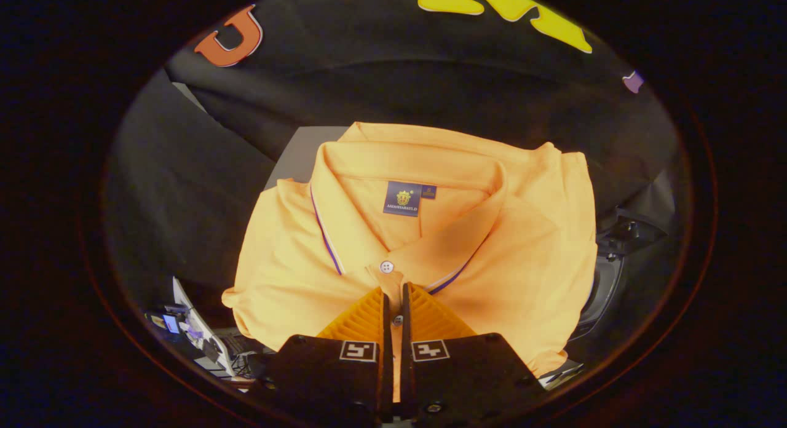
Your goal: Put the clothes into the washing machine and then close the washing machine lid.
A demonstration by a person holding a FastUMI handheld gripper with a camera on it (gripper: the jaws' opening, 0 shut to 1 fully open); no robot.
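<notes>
A recording booth, draped in black cloth (381,83) behind the folded orange polo shirt (430,231); gripper (393,305) pinching its button placket; cluttered equipment (184,329) below the shirt's left.

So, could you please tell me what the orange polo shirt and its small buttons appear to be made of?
The polo shirt, pinched at the placket between the gripper fingers, looks like a matte knit, probably cotton or a blend: fine texture, soft folds, no sheen. The upper button looks like glossy pale plastic, though it is too small to be sure.
</notes>
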